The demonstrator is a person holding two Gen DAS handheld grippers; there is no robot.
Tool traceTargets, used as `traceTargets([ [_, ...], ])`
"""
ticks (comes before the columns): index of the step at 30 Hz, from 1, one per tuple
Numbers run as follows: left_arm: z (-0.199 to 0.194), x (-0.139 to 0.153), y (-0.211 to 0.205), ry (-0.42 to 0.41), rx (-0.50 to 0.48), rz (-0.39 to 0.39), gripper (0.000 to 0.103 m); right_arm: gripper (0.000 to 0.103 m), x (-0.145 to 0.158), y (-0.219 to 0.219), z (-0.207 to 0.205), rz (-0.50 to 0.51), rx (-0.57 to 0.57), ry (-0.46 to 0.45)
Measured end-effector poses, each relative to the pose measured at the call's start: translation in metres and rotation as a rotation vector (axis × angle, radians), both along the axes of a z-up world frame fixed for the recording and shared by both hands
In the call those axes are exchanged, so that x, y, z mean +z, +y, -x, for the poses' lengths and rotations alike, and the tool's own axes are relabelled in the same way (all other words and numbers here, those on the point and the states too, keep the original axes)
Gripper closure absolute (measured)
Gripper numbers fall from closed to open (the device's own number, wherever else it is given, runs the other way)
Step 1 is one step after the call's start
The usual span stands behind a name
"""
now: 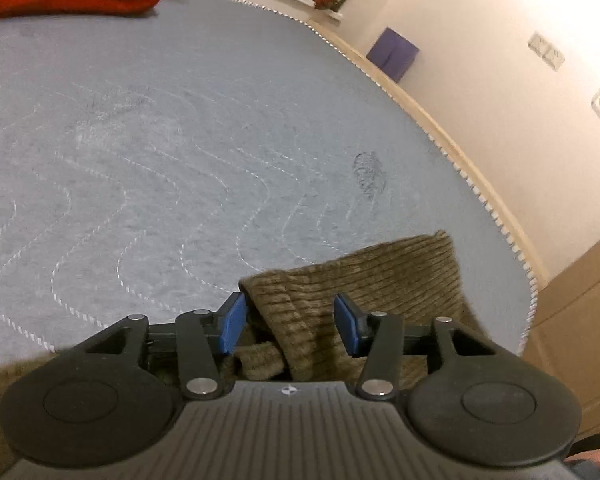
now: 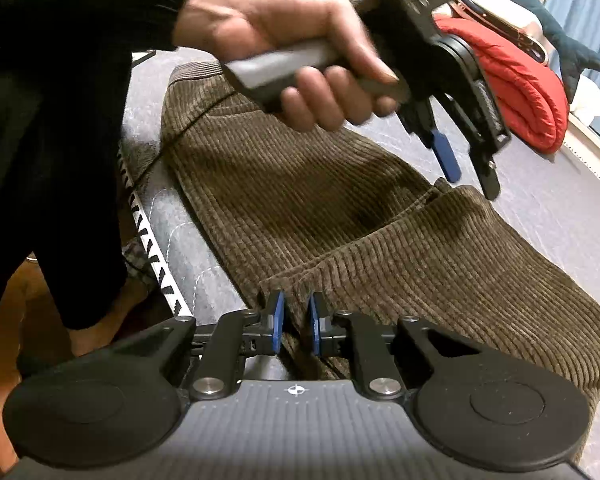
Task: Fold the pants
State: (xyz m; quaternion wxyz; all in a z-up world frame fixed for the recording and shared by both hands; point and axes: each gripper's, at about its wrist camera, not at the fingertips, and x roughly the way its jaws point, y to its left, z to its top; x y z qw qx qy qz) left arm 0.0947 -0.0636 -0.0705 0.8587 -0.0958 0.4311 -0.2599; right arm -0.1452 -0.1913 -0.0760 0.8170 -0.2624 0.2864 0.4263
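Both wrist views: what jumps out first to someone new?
The brown corduroy pants spread along the grey quilted bed, with the right gripper pinched shut on a fold at their near edge. Above them a hand holds the left gripper, open around another bunch of fabric. A red jacket lies behind.

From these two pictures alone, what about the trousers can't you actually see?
- Left wrist view: most of the brown pants, hidden by the left gripper and the bottom edge.
- Right wrist view: the far end of the pants, behind the hand and black sleeve.
- Right gripper: the fabric under it.
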Motion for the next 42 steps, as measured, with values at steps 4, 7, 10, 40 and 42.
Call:
traceTargets([
  [4, 0.013, 0.019, -0.007, -0.183, -0.028, -0.100, 0.100, 0.098, 0.004, -0.005, 0.004, -0.005, -0.005, -0.006],
  [7, 0.032, 0.046, 0.003, -0.241, -0.063, -0.052, 0.100, 0.099, 0.011, -0.012, 0.007, -0.034, -0.006, -0.002],
  [10, 0.049, 0.059, 0.009, -0.259, -0.101, -0.044, 0.100, 0.100, 0.014, -0.017, 0.009, -0.057, 0.005, 0.016],
  [40, 0.061, 0.046, 0.001, -0.253, -0.128, -0.142, 0.100, 0.063, -0.023, 0.007, -0.031, -0.002, -0.130, 0.010],
  [42, 0.061, 0.047, 0.002, -0.259, -0.124, -0.144, 0.100, 0.071, -0.022, 0.007, -0.030, -0.004, -0.118, 0.016],
])
